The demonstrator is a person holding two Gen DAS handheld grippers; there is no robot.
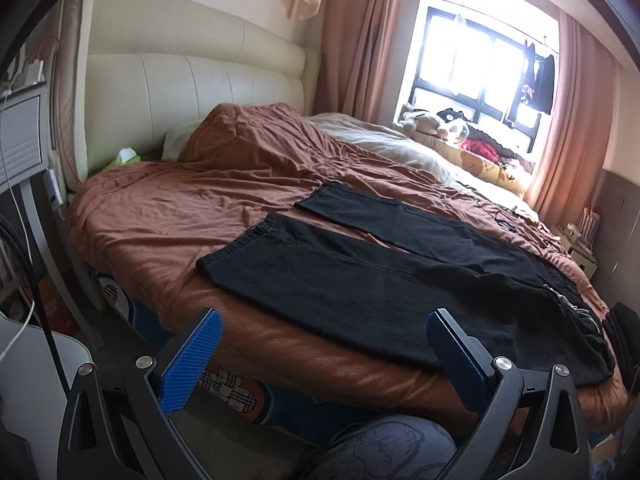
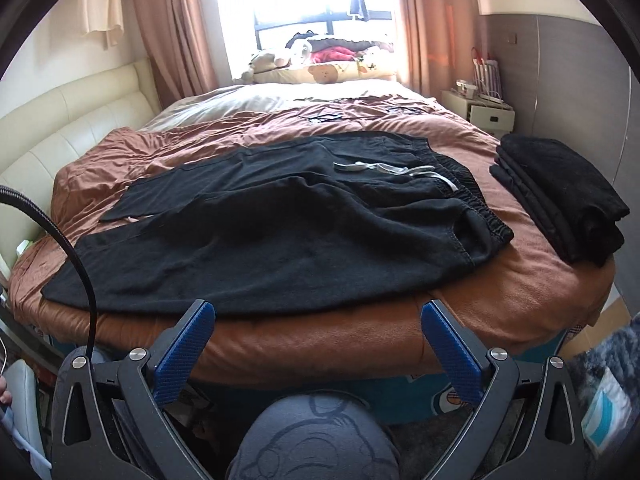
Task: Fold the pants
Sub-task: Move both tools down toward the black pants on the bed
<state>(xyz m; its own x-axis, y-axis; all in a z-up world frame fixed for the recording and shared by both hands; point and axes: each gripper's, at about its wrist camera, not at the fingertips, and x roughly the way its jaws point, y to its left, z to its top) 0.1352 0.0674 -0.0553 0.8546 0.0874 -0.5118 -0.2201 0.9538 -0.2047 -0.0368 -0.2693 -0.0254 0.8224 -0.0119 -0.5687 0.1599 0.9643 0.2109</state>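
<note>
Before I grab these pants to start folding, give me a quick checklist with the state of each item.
1. Left gripper open and holding nothing: ok.
2. Right gripper open and holding nothing: ok.
3. Black pants spread flat on the bed: ok.
4. Legs apart, not crossed: ok.
5. White drawstring tucked in: not ok, lies loose on top.
6. Folded stack apart from the pants: ok.

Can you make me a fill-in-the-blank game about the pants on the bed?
1. The black pants lie spread flat on the ____ bedspread.
2. Both the left tongs and the right tongs are ____.
3. The pants' drawstring is ____.
4. Right of the pants sits a ____ pile of black clothes.

Missing words: brown; open; white; folded
</note>
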